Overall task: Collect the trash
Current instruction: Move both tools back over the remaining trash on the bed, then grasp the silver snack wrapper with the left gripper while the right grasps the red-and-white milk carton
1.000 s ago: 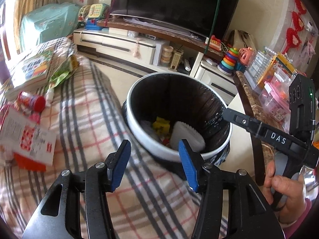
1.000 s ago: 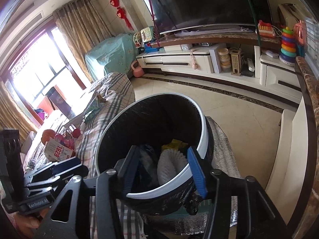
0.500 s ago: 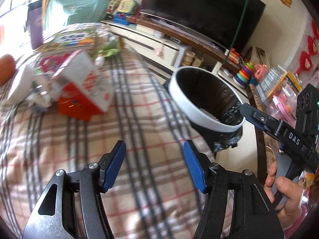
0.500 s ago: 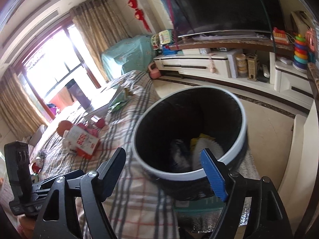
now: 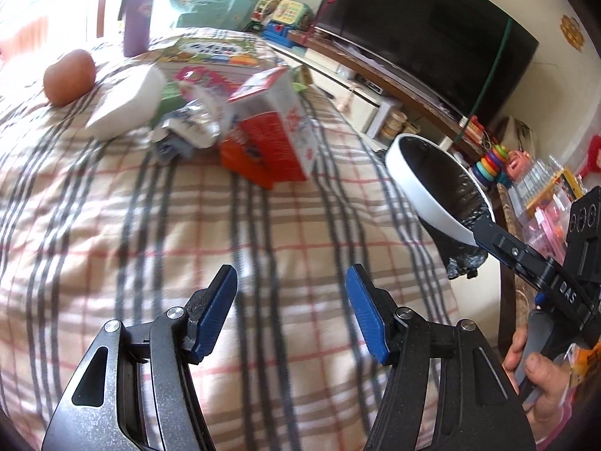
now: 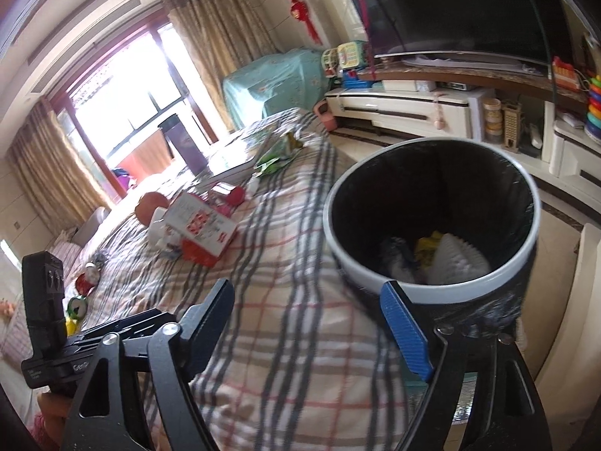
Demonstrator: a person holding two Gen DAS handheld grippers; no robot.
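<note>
Now heading for the clutter. Left gripper (image 5: 291, 310) parted and empty over the plaid blanket (image 5: 263, 225). Right gripper (image 6: 311, 332) opening wider, nothing between the jaws, just beside the bin (image 6: 432, 293) at its two o'clock. Red-and-white carton (image 5: 270, 139) lying tilted at the left gripper's twelve o'clock, well apart, crumpled wrapper (image 5: 195, 124) touching it toward eleven. Best taken across the carton's narrow faces, jaws square to them, clear of the loose wrapper; then dropped straight into the bin, already part filled.
</note>
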